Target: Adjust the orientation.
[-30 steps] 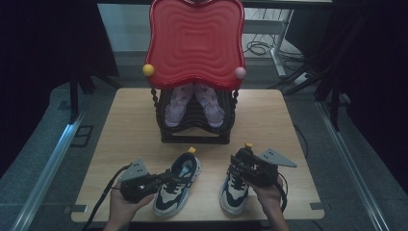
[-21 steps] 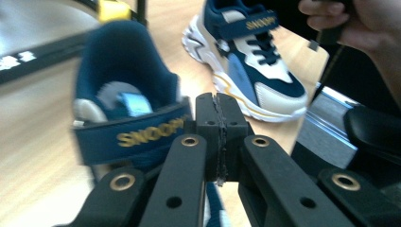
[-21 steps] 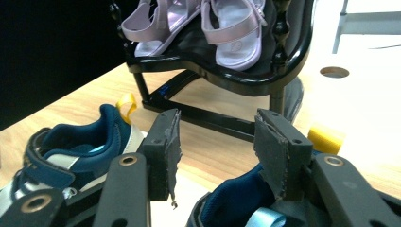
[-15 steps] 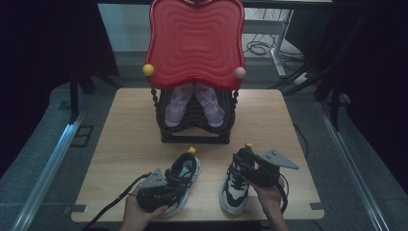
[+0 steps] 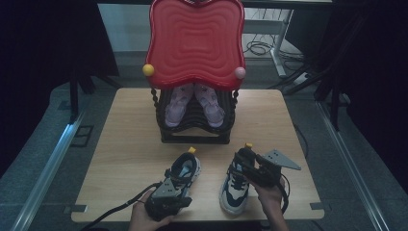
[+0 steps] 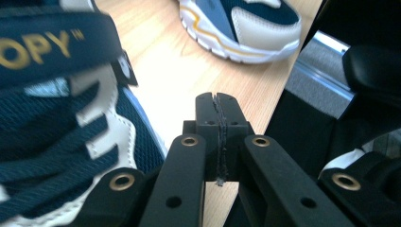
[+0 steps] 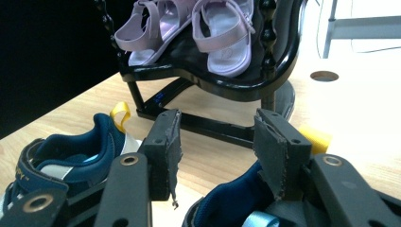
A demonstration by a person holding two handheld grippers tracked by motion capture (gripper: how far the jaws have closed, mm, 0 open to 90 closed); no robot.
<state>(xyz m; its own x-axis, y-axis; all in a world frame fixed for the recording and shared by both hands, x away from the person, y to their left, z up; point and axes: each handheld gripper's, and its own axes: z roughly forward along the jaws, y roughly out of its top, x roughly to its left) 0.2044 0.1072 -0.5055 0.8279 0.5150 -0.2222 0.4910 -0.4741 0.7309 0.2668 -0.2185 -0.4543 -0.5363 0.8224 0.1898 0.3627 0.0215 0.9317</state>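
Two navy and white sneakers stand side by side near the table's front edge. My left gripper (image 5: pixel 183 199) lies over the toe of the left sneaker (image 5: pixel 185 168); its jaws are shut with nothing between them (image 6: pixel 218 106), beside that shoe's laces (image 6: pixel 56 127). My right gripper (image 5: pixel 243 161) rests over the rear half of the right sneaker (image 5: pixel 233 187). Its jaws stand open (image 7: pixel 218 118) above the shoe's blue lining (image 7: pixel 231 203), and the left pad (image 7: pixel 165 151) is clear of the shoe. A yellow heel tab (image 7: pixel 314 137) shows past the right jaw.
A black rocking-chair-shaped rack (image 5: pixel 195 130) with a tall red back (image 5: pixel 195 43) stands mid-table, holding a pair of pink sandals (image 5: pixel 192 103). The table's front edge (image 5: pixel 192 219) is just below both hands. A round hole (image 7: pixel 324 75) sits in the tabletop right of the rack.
My left gripper has moved from the left side of the left sneaker rightward and nearer the front edge, over its toe. The right gripper and both sneakers have kept still.
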